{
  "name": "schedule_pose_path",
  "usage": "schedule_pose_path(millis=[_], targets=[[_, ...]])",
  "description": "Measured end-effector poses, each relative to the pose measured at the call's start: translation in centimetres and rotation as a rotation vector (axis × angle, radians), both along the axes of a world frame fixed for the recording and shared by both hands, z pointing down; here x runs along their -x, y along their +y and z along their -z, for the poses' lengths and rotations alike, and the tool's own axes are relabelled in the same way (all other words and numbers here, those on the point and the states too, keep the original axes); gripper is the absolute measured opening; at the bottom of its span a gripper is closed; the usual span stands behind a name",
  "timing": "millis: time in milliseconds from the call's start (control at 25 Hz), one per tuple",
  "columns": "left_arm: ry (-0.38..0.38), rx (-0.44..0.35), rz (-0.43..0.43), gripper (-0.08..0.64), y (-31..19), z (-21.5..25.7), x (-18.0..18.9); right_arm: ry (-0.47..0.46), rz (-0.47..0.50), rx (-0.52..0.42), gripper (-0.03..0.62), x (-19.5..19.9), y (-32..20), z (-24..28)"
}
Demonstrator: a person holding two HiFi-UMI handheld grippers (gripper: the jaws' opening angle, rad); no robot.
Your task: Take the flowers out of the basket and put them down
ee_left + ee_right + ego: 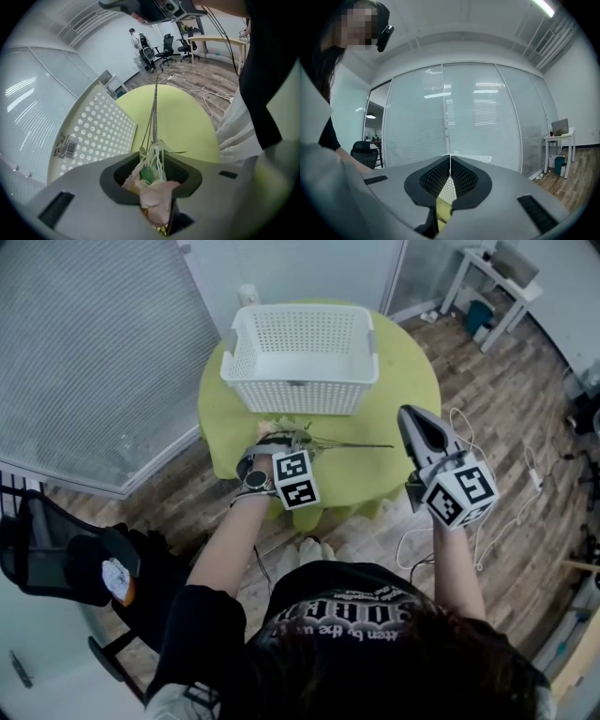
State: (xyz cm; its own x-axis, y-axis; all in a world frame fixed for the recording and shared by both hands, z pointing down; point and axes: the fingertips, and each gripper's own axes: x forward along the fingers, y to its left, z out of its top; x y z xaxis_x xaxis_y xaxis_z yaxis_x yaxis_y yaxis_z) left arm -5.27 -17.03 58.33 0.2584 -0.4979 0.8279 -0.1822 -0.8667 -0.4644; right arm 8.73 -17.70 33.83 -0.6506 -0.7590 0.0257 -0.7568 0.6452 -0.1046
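Left gripper low over green table, jaws closed on flowers: pink petals pinched between my pads, heads at my end, so bunch can be laid flat. Stems run rightward along tabletop, just in front of white basket, which looks empty; flowers out, release not yet done, I judge. Barcode label on basket wall, print too small to read. Right gripper raised clear at right, jaws together on nothing, kept out of the way.
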Motion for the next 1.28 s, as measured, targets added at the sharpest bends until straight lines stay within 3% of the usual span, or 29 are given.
schedule_pose_path(millis=[240, 520, 920, 1040, 1280], targets=[[0.013, 0.015, 0.036, 0.134, -0.5, -2.2, -0.4, -0.010, 0.004, 0.014, 0.029, 0.2, 0.0, -0.6], [0.080, 0.069, 0.035, 0.281, 0.5, -2.5, -1.2, -0.020, -0.008, 0.024, 0.029, -0.6, 0.3, -0.9], [0.132, 0.034, 0.067, 0.299, 0.5, -0.1, -1.3, -0.025, -0.002, 0.019, 0.029, -1.0, 0.9, -0.9], [0.194, -0.010, 0.107, 0.299, 0.2, 2.5, -1.4, -0.025, 0.003, 0.016, 0.029, -1.2, 1.2, -0.7], [0.392, -0.080, 0.175, 0.296, 0.8, 8.7, -2.0, -0.027, 0.027, 0.005, 0.029, -0.8, 1.6, -0.2]])
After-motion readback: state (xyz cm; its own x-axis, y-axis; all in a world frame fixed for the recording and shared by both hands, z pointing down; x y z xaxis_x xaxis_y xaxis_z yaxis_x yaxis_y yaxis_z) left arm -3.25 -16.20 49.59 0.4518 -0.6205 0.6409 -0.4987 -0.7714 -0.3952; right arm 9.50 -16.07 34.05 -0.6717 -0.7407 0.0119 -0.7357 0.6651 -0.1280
